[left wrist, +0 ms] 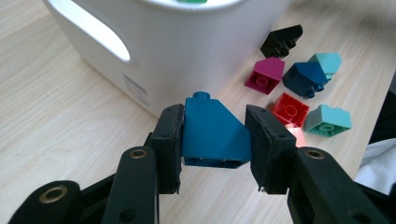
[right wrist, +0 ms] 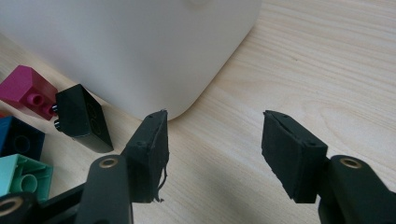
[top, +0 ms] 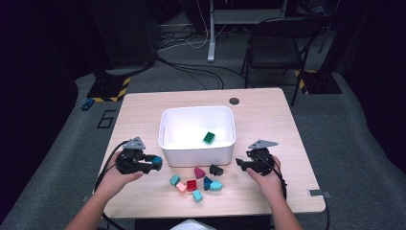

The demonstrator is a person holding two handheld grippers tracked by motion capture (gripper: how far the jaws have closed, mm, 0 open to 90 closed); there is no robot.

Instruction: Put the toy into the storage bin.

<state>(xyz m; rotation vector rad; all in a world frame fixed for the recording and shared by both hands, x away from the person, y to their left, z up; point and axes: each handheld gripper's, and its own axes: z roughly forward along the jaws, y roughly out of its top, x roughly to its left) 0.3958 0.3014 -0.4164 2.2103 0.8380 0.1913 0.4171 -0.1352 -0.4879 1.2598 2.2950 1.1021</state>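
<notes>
My left gripper [left wrist: 212, 140] has its jaws closed on a dark teal sloped brick [left wrist: 212, 133], pads pressed flat against its two sides, held clear of the table [top: 268, 115] just in front of the white bin [top: 197, 143]. My right gripper [right wrist: 215, 154] hovers with jaws spread wide and nothing between them, beside the bin's near corner. Between my hands lies a loose cluster: a black brick [top: 216, 169], a magenta brick [top: 199, 172], a red brick [top: 191, 185] and several turquoise ones. Farther off, a green brick [top: 208, 138] rests inside the bin.
</notes>
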